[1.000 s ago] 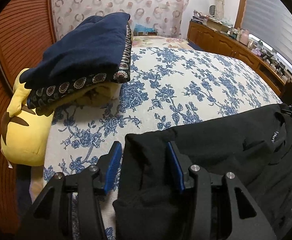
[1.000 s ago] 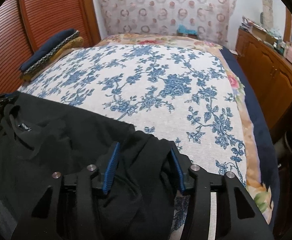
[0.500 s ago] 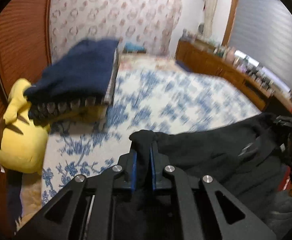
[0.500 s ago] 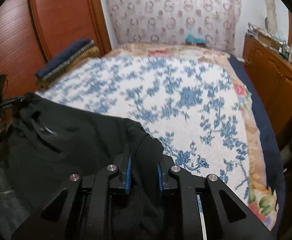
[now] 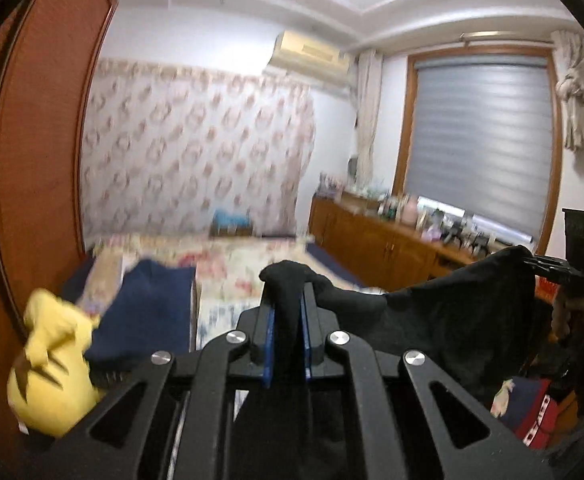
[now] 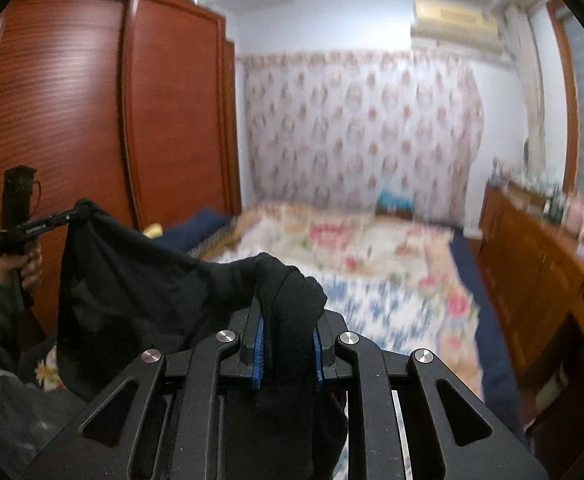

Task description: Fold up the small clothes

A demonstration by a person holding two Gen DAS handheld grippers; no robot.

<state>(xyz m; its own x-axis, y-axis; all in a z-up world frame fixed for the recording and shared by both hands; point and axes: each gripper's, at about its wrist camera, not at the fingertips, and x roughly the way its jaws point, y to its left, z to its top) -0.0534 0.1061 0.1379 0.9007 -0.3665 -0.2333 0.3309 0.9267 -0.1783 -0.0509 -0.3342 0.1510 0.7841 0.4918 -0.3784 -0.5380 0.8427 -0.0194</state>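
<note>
A black garment [image 5: 444,312] hangs in the air above the bed, stretched between my two grippers. My left gripper [image 5: 286,308] is shut on one bunched corner of it, which pokes up between the blue pads. My right gripper [image 6: 288,320] is shut on the other corner of the black garment [image 6: 140,280]. In the left wrist view the right gripper [image 5: 532,262] shows at the far right, held in a hand. In the right wrist view the left gripper [image 6: 82,210] shows at the far left, also in a hand [image 6: 24,268]. The garment's lower part hangs below both views.
The bed with its blue-flowered cover [image 6: 392,304] lies below and ahead. A folded navy garment [image 5: 148,320] and a yellow plush toy [image 5: 48,372] sit at the bed's left edge. A wooden wardrobe [image 6: 92,128] stands left, a low wooden cabinet [image 5: 376,248] with small items right.
Both grippers closed on the black garment's corners, then rose and tilted up, lifting it off the bed. The views now look across the room instead of down at the cover.
</note>
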